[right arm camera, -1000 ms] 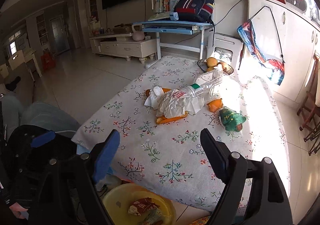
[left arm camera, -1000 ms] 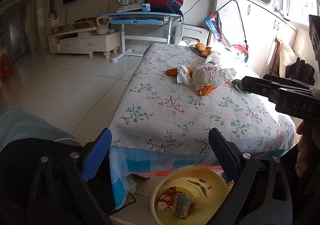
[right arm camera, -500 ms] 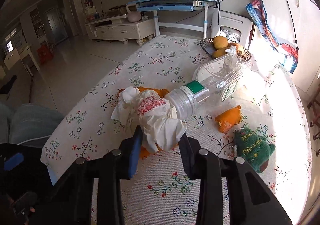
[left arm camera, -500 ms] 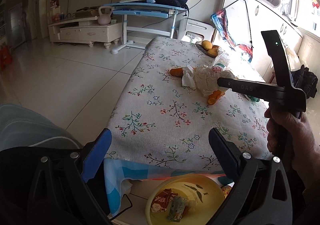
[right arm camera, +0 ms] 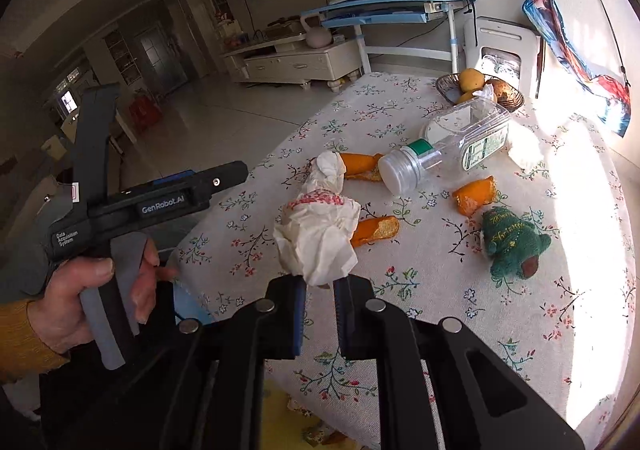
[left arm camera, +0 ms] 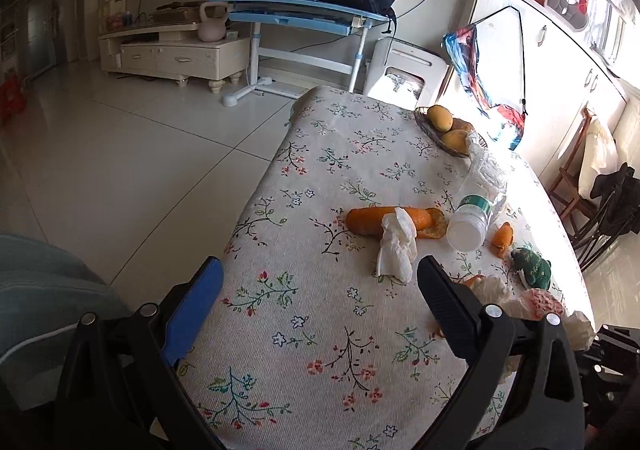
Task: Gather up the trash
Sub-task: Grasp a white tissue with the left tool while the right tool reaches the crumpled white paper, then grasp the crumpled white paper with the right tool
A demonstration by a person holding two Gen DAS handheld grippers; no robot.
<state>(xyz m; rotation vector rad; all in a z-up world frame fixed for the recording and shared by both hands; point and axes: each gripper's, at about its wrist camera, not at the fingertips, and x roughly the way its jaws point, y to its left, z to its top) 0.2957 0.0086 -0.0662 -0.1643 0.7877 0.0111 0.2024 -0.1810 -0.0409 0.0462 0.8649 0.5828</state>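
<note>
My right gripper (right arm camera: 320,290) is shut on a crumpled white paper wrapper with red print (right arm camera: 318,234) and holds it above the near part of the floral table (right arm camera: 460,290); the wrapper also shows in the left wrist view (left arm camera: 532,304). My left gripper (left arm camera: 320,298) is open and empty over the table's near left part. On the table lie a white tissue (left arm camera: 396,246), orange peels (left arm camera: 394,220) (right arm camera: 474,196), and a clear plastic bottle (right arm camera: 448,148).
A green plush toy (right arm camera: 512,242) lies right of the peels. A fruit basket (right arm camera: 480,88) stands at the far end. A yellow basin (right arm camera: 280,418) with trash shows below the table's near edge. A blue desk (left arm camera: 304,14) and chairs stand beyond.
My right gripper closed on the paper wrapper and lifted it back toward the table's near edge. My left gripper moved forward over the table, still open.
</note>
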